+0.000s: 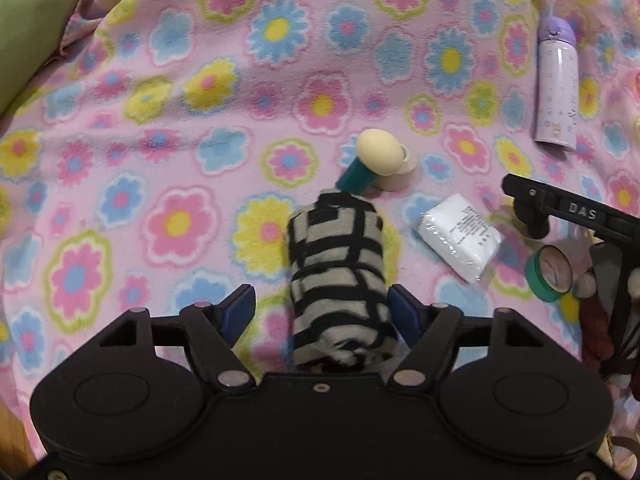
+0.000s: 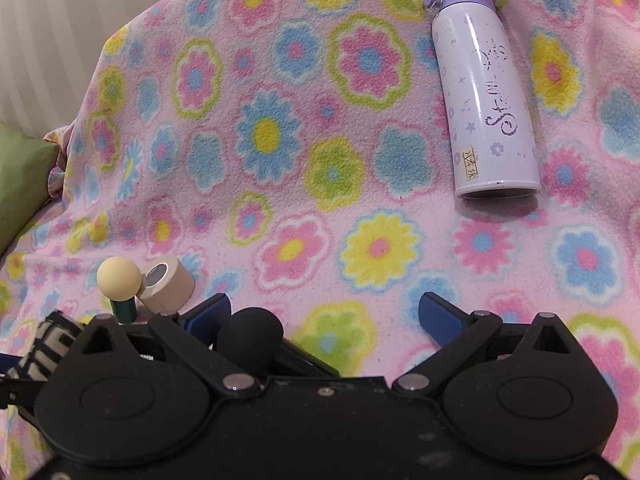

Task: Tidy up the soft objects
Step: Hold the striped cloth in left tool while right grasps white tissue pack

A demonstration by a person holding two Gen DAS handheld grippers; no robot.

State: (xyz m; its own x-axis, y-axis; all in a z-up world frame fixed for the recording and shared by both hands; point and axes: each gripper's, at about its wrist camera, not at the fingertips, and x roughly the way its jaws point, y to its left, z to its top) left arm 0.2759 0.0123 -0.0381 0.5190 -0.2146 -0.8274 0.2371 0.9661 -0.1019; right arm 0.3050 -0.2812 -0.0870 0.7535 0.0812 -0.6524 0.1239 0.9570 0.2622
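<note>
Between the spread blue pads of the left hand-held gripper (image 1: 322,312) a rolled black-and-grey striped cloth (image 1: 338,276) lies on the flowered blanket (image 1: 168,120), apparently unclamped; only the right pad may be touched. To leave it tidy, the gripper is best drawn straight back without snagging the roll. The right hand-held gripper (image 2: 324,316) is held spread and empty over the blanket.

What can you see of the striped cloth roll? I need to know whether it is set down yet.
The striped cloth roll is soft knit fabric, grey with black bands, rolled into a thick bundle. It lies on the flowered blanket, lengthwise between the left gripper jaws, which stand apart; the right pad looks close against it, the left clear. Its far end reaches the teal tube.
</note>
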